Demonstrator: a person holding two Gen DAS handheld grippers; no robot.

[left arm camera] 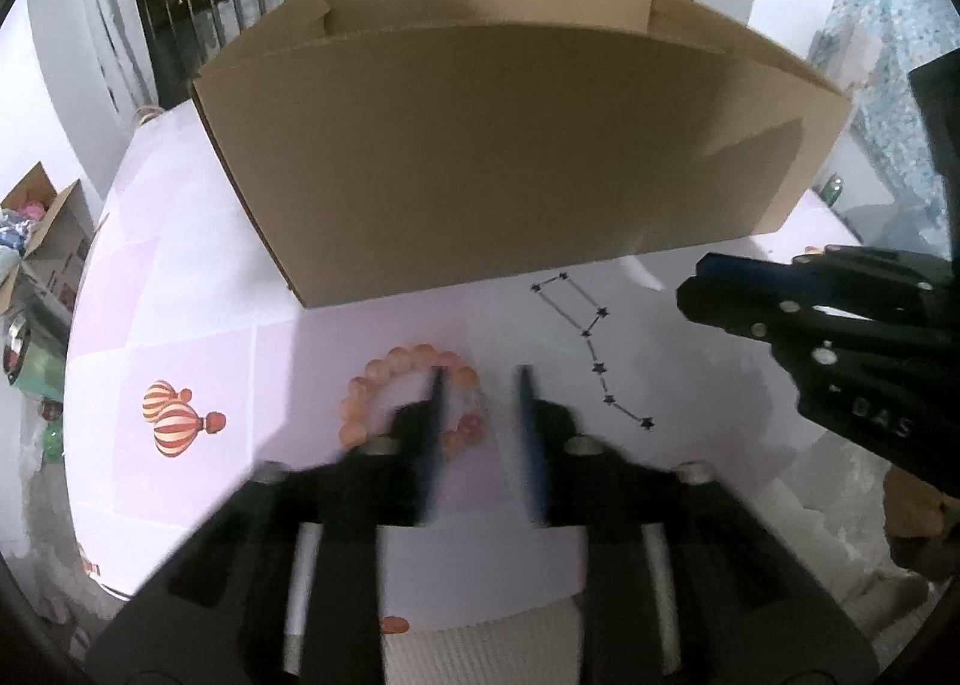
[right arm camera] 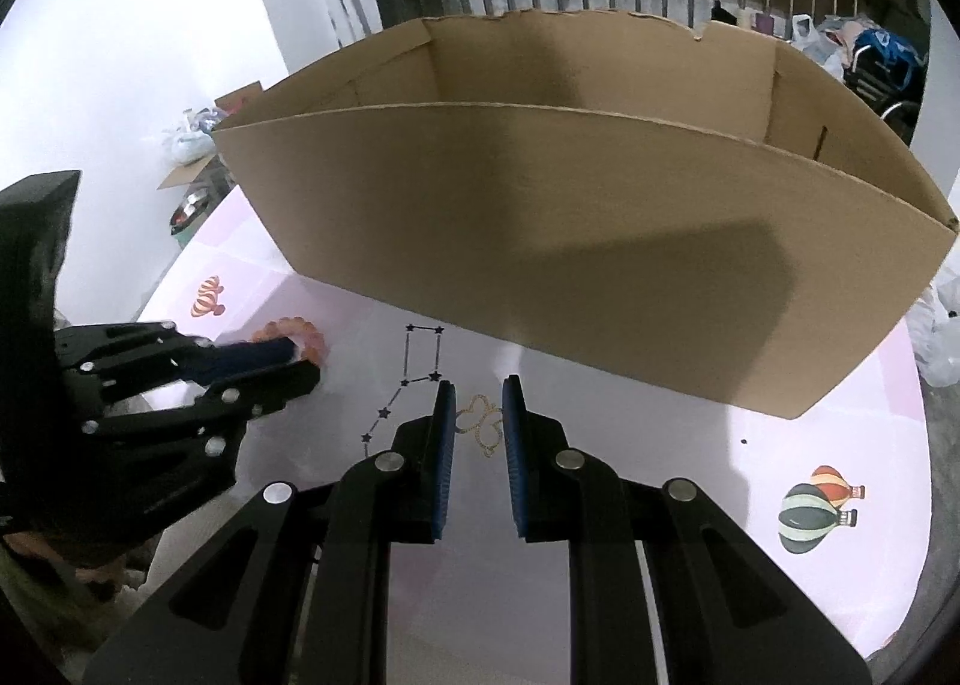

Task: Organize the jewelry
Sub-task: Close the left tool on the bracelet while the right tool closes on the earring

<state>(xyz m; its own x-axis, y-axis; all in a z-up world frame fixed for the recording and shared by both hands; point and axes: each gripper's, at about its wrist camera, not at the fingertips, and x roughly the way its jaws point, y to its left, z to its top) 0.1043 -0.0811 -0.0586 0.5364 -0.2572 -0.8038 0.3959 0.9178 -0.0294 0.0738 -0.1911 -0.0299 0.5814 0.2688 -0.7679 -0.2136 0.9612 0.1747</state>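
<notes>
Two pieces of jewelry are laid on the pale pink tabletop (left arm camera: 198,337): an orange bead bracelet (left arm camera: 384,385) and a thin gold chain (right arm camera: 480,424). The bracelet's far side is straddled by the partly open left gripper (left arm camera: 480,379), nothing gripped. The chain is seen between the narrowly parted fingers of the right gripper (right arm camera: 478,385), unclamped. Just behind both, a large open cardboard box (left arm camera: 510,145) is set.

Bead bracelet (left arm camera: 408,400): round orange-pink beads, loop lying flat on the pale pink counter (left arm camera: 198,325), just in front of the cardboard box (left arm camera: 510,145). Gold chain (right arm camera: 480,424): thin, w/ looped links, bunched flat on the counter, near the box front, well apart from the bracelet. Box: open-top, upright, brown.
</notes>
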